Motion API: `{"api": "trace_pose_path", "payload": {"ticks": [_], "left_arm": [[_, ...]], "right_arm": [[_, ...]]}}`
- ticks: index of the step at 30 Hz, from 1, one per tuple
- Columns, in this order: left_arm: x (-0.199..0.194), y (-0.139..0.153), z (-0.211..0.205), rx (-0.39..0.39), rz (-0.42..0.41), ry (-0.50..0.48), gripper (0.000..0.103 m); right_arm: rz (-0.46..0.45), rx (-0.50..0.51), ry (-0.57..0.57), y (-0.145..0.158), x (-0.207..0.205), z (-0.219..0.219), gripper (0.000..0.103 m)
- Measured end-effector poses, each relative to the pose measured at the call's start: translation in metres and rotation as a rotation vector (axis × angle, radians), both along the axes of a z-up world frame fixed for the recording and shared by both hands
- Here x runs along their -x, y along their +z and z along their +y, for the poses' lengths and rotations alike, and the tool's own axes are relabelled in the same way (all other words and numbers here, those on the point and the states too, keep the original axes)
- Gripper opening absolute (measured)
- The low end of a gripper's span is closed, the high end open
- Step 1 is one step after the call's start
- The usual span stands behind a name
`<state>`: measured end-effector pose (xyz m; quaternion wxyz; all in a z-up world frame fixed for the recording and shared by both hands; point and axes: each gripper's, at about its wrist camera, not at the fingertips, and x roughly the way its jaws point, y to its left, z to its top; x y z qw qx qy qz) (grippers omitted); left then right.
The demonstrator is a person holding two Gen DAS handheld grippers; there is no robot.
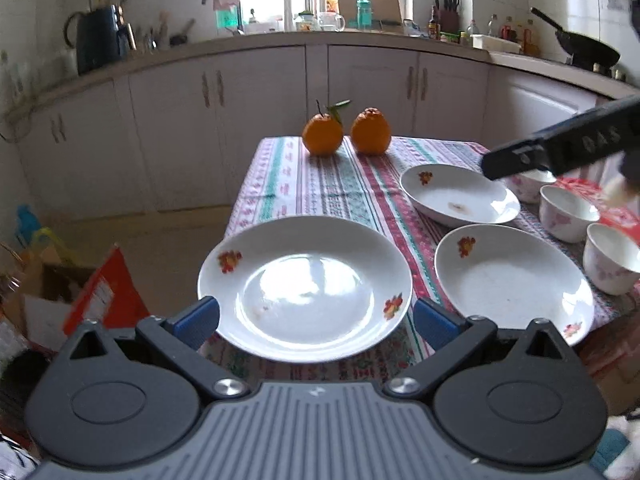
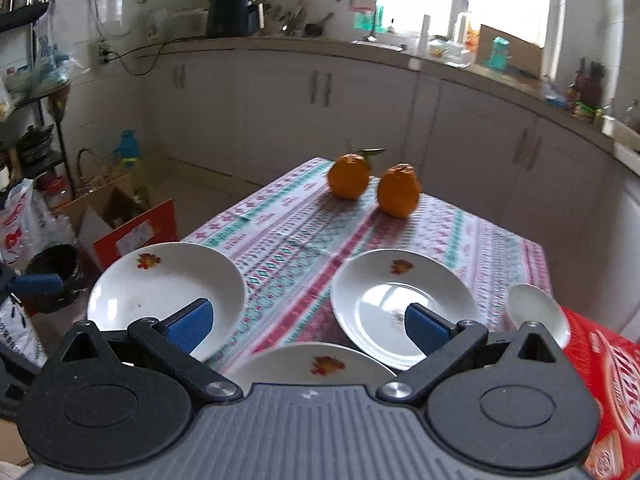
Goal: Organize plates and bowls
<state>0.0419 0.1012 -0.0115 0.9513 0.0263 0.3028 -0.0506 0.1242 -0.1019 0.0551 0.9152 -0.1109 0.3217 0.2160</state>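
Note:
Three white plates with fruit prints lie on the patterned tablecloth. The near-left plate lies between the open jaws of my left gripper, at the table's left front edge. A second plate lies to its right and a third plate behind that. Three white floral bowls stand along the right. My right gripper is open and empty, hovering above the plates; its body shows in the left wrist view. One bowl shows at its right.
Two oranges sit at the table's far edge. A red box lies at the right under the bowls. Cardboard boxes and bags stand on the floor to the left. Kitchen cabinets and a cluttered counter run behind.

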Motion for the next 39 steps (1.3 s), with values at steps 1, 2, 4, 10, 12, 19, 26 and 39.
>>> {"api": "trace_pose_path", "payload": {"ticks": [1,2,4,10,12,19,26,39], "left_arm": [[0.0,-0.002,0.003,0.0,0.001,0.001,0.102],[-0.001,-0.005,0.005,-0.004,0.005,0.003,0.102],[-0.004,-0.013,0.011,-0.009,0.026,0.005,0.102],[-0.013,-0.028,0.028,0.006,0.073,-0.016,0.102],[-0.019,-0.031,0.034,0.02,0.092,-0.031,0.102],[-0.021,-0.033,0.041,0.022,0.108,-0.128,0.102],[-0.028,-0.042,0.043,0.01,0.141,-0.148,0.102],[-0.038,-0.046,0.036,-0.037,0.135,-0.208,0.102]], "right_arm": [[0.017,-0.008,0.014,0.0,-0.005,0.003,0.103],[0.032,-0.011,0.025,0.0,-0.01,0.007,0.103],[0.052,-0.01,0.054,-0.001,-0.017,0.015,0.103],[0.15,-0.006,0.155,-0.008,-0.043,0.042,0.103],[0.198,-0.01,0.186,-0.011,-0.054,0.05,0.103],[0.272,0.067,0.22,-0.027,-0.087,0.076,0.103],[0.357,0.105,0.283,-0.049,-0.11,0.095,0.103],[0.489,0.048,0.38,-0.081,-0.153,0.111,0.093]]}}
